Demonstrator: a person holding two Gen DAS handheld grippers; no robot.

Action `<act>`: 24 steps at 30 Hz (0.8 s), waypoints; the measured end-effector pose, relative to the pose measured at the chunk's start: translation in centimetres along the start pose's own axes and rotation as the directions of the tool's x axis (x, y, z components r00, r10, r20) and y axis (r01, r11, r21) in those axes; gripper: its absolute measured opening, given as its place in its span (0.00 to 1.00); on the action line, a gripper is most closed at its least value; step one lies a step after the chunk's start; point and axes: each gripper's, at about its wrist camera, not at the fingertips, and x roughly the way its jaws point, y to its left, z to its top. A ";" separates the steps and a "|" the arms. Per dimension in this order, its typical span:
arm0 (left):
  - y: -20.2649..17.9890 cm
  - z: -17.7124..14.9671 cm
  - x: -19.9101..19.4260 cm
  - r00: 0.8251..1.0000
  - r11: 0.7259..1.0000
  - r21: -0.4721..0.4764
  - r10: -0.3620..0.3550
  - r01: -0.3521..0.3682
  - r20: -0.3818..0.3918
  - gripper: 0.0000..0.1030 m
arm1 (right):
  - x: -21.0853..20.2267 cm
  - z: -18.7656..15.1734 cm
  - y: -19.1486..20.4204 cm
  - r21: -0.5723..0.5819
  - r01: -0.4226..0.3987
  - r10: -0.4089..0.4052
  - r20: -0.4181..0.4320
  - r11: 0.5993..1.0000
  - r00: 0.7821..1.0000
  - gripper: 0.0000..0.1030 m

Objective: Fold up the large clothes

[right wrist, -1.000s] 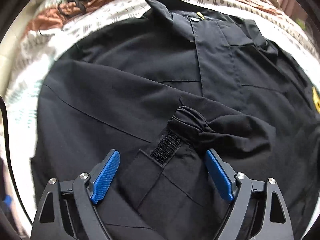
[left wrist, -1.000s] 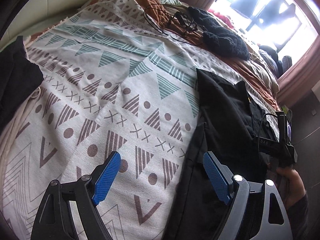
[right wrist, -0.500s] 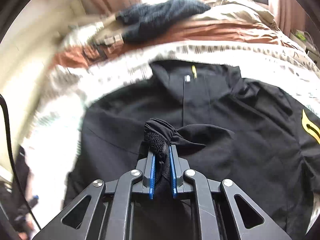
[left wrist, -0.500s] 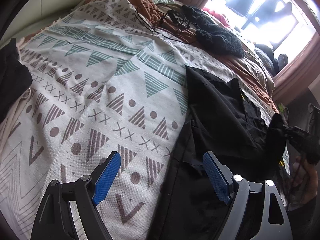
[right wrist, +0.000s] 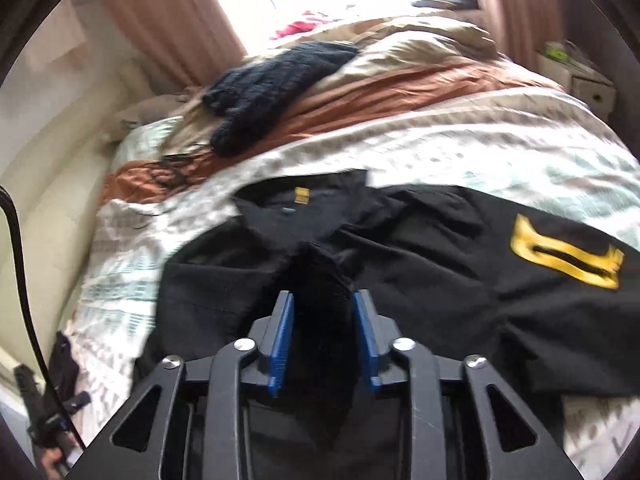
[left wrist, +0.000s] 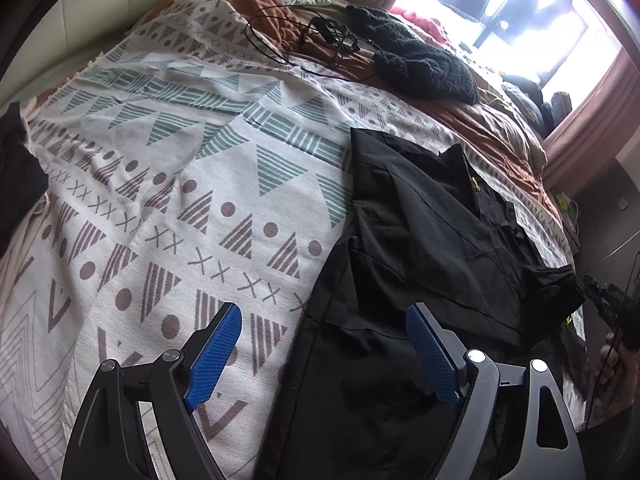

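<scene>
Two blue, cross-hatched pads of the right gripper (right wrist: 323, 332) flank a bunched black sleeve cuff (right wrist: 322, 280) of the black jacket (right wrist: 420, 280); the jaws are narrow and opening, with the gathered cloth between them and touching both pads. Beyond those fingertips the jacket's smooth matte fabric spreads in soft creases, its collar ahead and a yellow blocky emblem (right wrist: 568, 256) off to the right. Farther on lie a rumpled rust-brown sheet (right wrist: 400, 96) and a nubby dark knit garment (right wrist: 272, 88).

The left gripper (left wrist: 324, 354) stands wide with nothing between its pads, above the jacket's near edge, where black cloth meets a woven bedspread (left wrist: 160, 200) printed with triangles, dots and crosses. Far ahead of it, thin black cables (left wrist: 300, 36) coil on the brown sheet.
</scene>
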 end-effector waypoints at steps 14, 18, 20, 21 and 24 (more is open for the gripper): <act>-1.5 0.6 4.4 0.994 0.992 0.081 0.100 -0.096 -0.049 0.81 | 2.1 -6.3 -11.1 0.225 0.079 -0.048 -0.140 0.971 0.989 0.58; -1.8 1.1 6.1 0.990 0.988 0.105 0.122 -0.114 -0.068 0.66 | 4.7 -7.9 -12.0 0.247 0.115 -0.063 -0.208 0.962 0.976 0.54; -1.8 1.5 7.3 0.986 0.984 0.115 0.146 -0.136 -0.081 0.58 | 5.3 -8.0 -11.9 0.241 0.116 -0.068 -0.198 0.964 0.978 0.39; -1.9 1.6 7.7 0.985 0.983 0.116 0.152 -0.141 -0.084 0.54 | 5.5 -7.9 -11.7 0.229 0.109 -0.065 -0.191 0.967 0.979 0.29; -2.0 2.3 9.0 0.982 0.979 0.127 0.171 -0.160 -0.080 0.53 | 6.2 -7.4 -11.7 0.231 0.089 -0.047 -0.180 0.969 0.983 0.18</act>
